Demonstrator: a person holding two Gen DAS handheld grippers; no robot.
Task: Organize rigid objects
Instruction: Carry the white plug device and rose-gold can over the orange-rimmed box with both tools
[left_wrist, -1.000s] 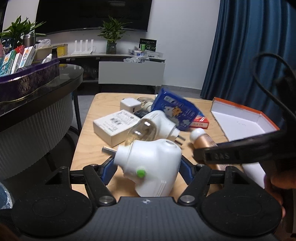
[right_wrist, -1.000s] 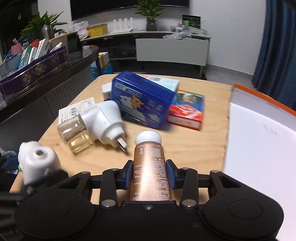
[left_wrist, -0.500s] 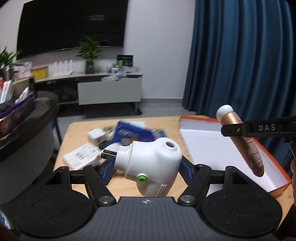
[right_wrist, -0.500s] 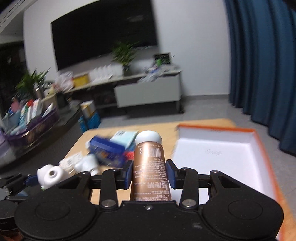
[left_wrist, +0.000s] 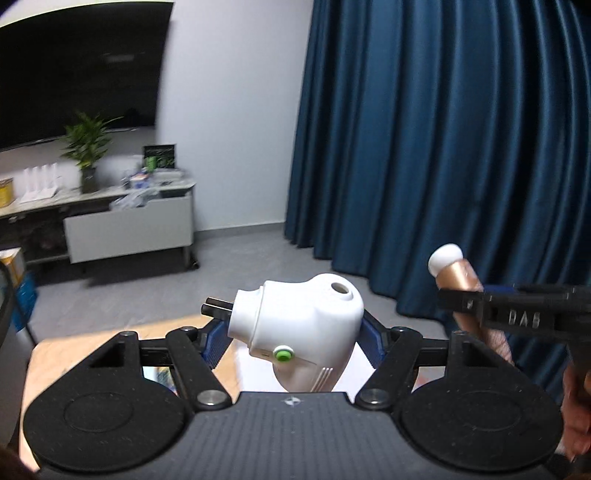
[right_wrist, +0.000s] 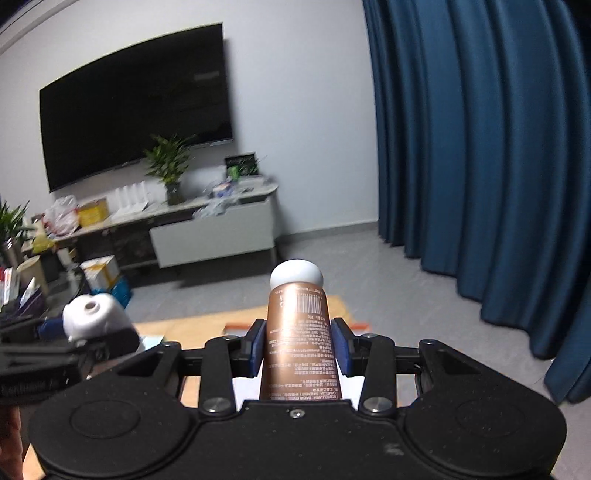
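Observation:
My left gripper (left_wrist: 293, 338) is shut on a white plug-in device (left_wrist: 299, 328) with a green button and black prongs pointing left; it is held up in the air. My right gripper (right_wrist: 298, 345) is shut on a copper tube (right_wrist: 299, 339) with a white cap, pointing away from me. In the left wrist view the copper tube (left_wrist: 458, 280) and the right gripper (left_wrist: 517, 314) show at the right. In the right wrist view the white device (right_wrist: 94, 317) and the left gripper (right_wrist: 55, 350) show at the left. Only a strip of the wooden table (right_wrist: 207, 326) and the orange edge of the white box (right_wrist: 354, 326) show below.
Blue curtains (left_wrist: 443, 147) fill the right side. A TV (right_wrist: 136, 103) hangs on the far wall over a low cabinet (right_wrist: 214, 232) with a potted plant (right_wrist: 170, 166). Grey floor lies beyond the table. Boxes and clutter stand at the left (right_wrist: 99, 273).
Both grippers rose from the table with their objects and swung right, toward the curtains. The cluttered tabletop and most of the white box dropped out of view.

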